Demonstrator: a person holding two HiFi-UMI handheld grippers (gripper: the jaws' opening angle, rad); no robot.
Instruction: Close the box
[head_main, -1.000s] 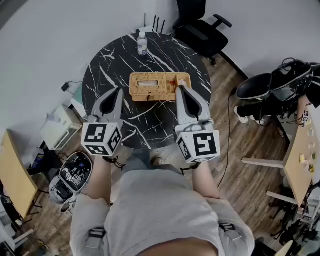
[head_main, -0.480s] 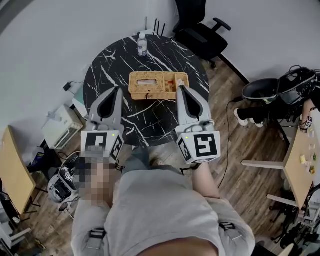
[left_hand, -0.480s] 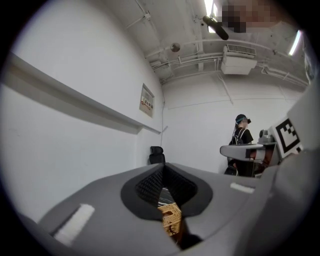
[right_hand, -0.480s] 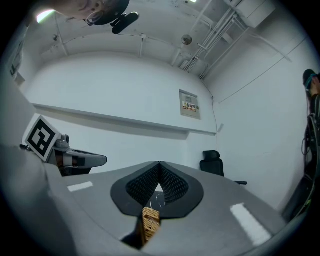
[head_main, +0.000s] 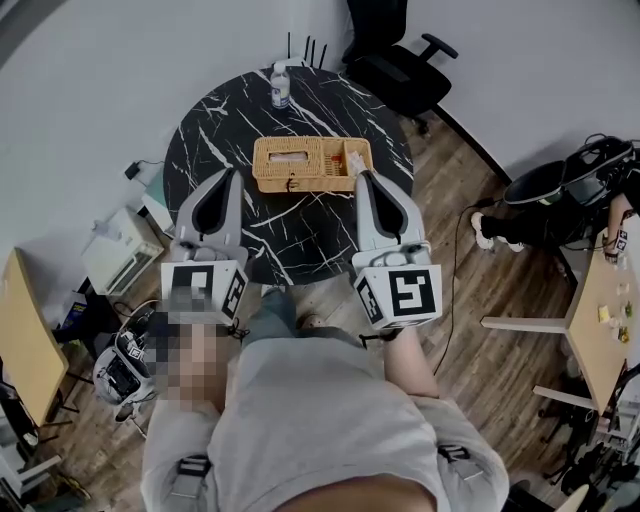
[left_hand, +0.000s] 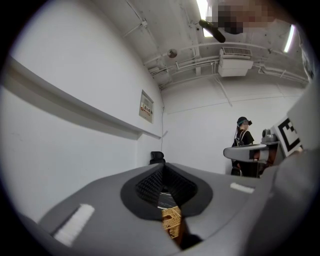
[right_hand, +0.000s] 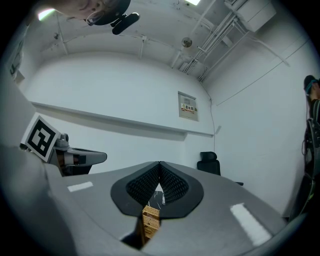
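Note:
A woven wicker box lies on the round black marble table, past both grippers. My left gripper hovers at the box's near left, a little apart from it, jaws shut and empty. My right gripper points at the box's near right corner, also shut with nothing held. In the left gripper view the jaws meet at the tip and a strip of the wicker box shows below them. The right gripper view has the same shut jaws with the box beneath. Whether the lid lies flat I cannot tell.
A small bottle stands at the table's far edge. A black office chair sits behind the table to the right. A white unit and gear lie on the floor at left. A person stands across the room.
The left gripper has drifted a little to the left, away from the box. Both grippers stay shut, and the head view has shifted slightly.

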